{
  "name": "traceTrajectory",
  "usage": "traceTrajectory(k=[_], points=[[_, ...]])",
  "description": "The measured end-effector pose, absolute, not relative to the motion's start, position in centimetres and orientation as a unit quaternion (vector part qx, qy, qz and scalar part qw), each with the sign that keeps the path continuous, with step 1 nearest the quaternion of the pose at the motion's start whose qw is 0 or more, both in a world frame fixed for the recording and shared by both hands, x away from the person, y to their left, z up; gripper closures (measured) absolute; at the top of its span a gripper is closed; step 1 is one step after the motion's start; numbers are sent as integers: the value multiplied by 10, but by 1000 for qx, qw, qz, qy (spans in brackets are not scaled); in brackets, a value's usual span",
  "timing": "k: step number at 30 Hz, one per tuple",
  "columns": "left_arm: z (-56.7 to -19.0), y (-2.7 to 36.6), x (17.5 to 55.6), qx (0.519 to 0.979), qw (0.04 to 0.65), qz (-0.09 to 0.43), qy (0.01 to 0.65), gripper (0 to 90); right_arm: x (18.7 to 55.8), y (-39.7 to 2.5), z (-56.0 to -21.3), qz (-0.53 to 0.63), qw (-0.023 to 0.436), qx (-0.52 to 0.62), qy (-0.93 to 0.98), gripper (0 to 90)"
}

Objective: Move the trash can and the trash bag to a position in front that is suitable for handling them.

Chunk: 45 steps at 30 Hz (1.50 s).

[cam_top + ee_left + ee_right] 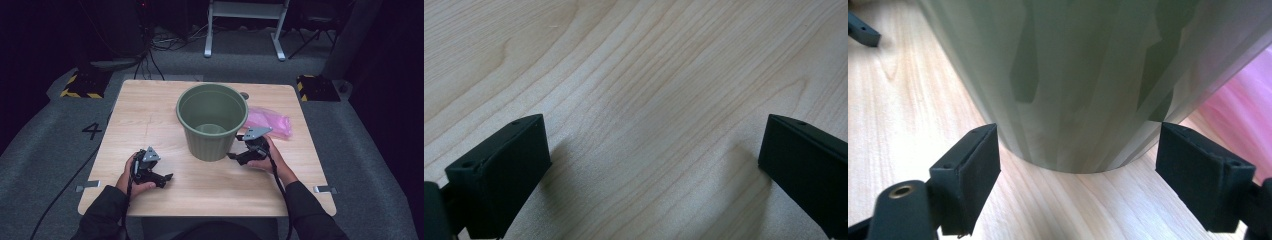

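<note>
A green ribbed bucket [212,121] stands upright in the middle of the wooden table [150,115]. My right gripper [239,147] rests on the table just right of the bucket's base, open. In the right gripper view the bucket's lower wall [1083,85] sits close ahead between the two spread jaws, which do not touch it. My left gripper [167,178] lies near the front left of the table, open, pointing right. Its jaws stand wide apart over bare wood [649,100] with nothing between them.
A crumpled pink plastic bag [270,121] lies behind the right hand, beside the bucket; a pink edge [1243,95] shows past the bucket. Metal clips [87,186] stick out at the table's front corners. A white desk frame [245,25] stands on the carpet beyond.
</note>
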State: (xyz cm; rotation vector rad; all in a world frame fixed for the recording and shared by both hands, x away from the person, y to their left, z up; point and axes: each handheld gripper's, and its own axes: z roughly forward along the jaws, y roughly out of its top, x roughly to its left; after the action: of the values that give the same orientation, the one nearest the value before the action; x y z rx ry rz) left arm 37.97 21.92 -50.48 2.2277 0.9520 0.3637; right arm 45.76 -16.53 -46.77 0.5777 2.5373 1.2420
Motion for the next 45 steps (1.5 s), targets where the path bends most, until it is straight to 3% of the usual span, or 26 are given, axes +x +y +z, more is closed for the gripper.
traceTrajectory(k=[8, 26, 36, 45], points=[[-505, 219, 380, 855, 339, 139, 366, 0, 454, -167, -465, 424, 138, 194, 874, 242], [-505, 219, 380, 856, 339, 140, 365, 0, 469, -263, -448, 424, 224, 312, 820, 282], [-505, 219, 380, 854, 341, 139, 367, 0, 483, -310, -449, 395, 281, 384, 786, 492], [-505, 219, 380, 854, 341, 139, 366, 0, 493, -328, -462, 395, 281, 418, 768, 566]])
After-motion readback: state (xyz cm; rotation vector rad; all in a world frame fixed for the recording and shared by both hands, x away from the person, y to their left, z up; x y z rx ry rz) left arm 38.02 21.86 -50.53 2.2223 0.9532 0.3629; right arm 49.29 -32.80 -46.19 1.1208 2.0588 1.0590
